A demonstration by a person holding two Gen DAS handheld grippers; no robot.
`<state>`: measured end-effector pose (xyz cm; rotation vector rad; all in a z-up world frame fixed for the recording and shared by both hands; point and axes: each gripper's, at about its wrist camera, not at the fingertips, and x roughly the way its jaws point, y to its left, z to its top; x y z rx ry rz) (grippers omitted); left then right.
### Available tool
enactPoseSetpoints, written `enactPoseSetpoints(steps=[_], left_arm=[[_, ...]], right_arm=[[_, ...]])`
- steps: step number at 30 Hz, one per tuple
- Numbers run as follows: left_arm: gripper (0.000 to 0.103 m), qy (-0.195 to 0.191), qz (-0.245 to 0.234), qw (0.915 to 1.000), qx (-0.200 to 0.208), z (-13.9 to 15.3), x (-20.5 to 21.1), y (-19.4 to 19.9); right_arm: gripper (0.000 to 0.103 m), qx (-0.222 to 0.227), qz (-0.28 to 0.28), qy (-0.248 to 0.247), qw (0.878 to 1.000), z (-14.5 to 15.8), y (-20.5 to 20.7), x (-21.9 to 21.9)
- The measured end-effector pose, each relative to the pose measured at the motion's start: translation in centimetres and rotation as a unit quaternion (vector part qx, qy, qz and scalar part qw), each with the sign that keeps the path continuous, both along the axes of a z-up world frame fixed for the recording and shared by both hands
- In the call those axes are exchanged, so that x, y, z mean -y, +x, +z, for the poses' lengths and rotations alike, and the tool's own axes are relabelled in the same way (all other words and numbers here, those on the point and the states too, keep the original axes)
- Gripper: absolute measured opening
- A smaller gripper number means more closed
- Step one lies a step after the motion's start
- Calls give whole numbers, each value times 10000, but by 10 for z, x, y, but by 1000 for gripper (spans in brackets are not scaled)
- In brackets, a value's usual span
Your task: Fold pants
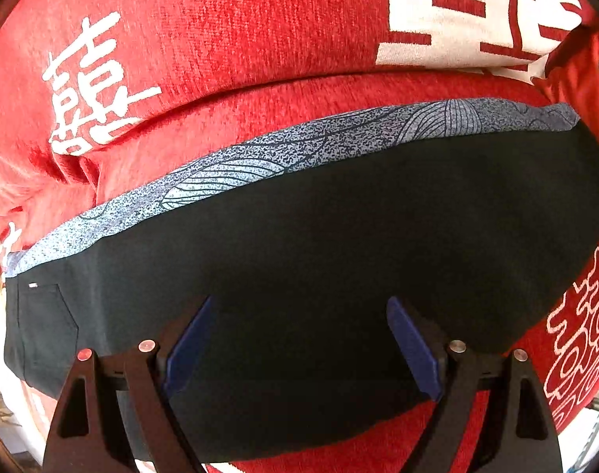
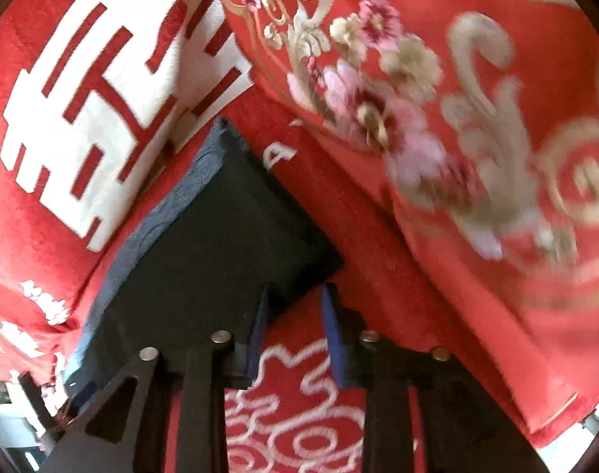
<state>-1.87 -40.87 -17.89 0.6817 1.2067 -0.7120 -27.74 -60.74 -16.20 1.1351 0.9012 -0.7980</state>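
Dark pants [image 1: 299,244] with a blue-grey patterned strip [image 1: 283,149] along the far edge lie flat in a long band on a red sofa seat [image 1: 319,90]. A back pocket [image 1: 47,323] shows at the left end. My left gripper [image 1: 299,307] is open, its blue pads wide apart just above the near middle of the pants. In the right wrist view the pants [image 2: 205,244] lie to the left. My right gripper [image 2: 293,295] is open and empty, just off the pants' near right corner over the red cover.
Red cushions with white characters [image 1: 94,90] stand behind the seat. An embroidered red pillow with flowers [image 2: 417,118] leans at the right end. The seat cover has a white cloud pattern [image 2: 299,414]. The sofa's front edge and a pale floor [image 1: 8,414] show low left.
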Motion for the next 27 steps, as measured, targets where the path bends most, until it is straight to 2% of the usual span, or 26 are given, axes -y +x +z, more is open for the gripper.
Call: enactPoseSetpoints(steps=[10,18,27], left_arm=[[88,130,75,9998,-88,6,7,-7],[88,146,159,9996,-154,5,6,-8],[88,211,201,9991,-307,14,15,-14]], right_arm=[[32,671,195,732,9949,-11,2,-47],[33,782,212,886,9928,-16,4,-54],[45,753,248,909,9927,-15,1,-56]])
